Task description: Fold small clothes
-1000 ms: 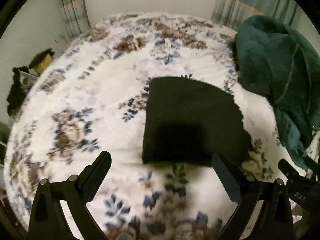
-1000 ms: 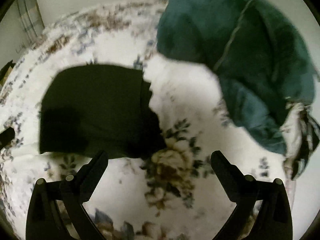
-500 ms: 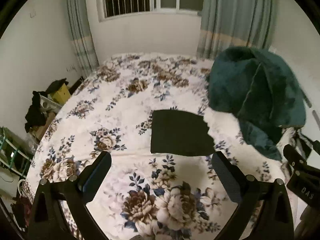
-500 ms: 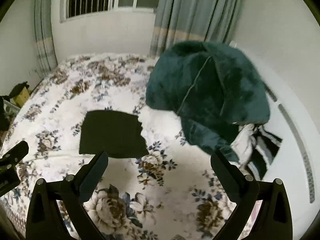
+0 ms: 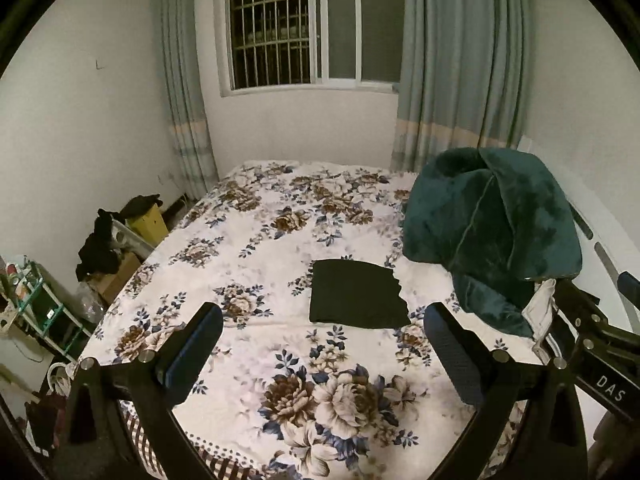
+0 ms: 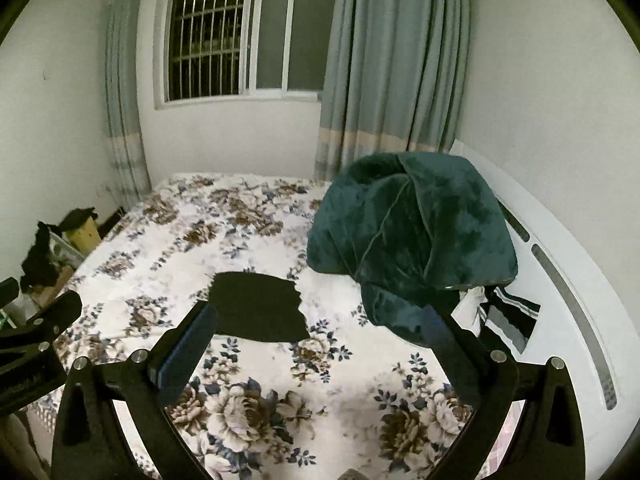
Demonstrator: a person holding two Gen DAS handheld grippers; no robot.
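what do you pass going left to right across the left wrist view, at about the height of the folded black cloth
Green wire shelf → black clothes heaped on boxes → folded black garment on the floral bedspread → dark green plush blanket → right gripper at the frame's edge.

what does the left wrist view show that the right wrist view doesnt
Only the left wrist view shows the green wire rack by the wall and the other gripper's body printed DAS at its right edge.

Only the right wrist view shows the black and white striped cloth under the green blanket, and a long run of the white headboard.

Both show the folded dark garment lying flat on the floral bedspread, the barred window, the curtains, and an open, empty gripper: left gripper, right gripper.
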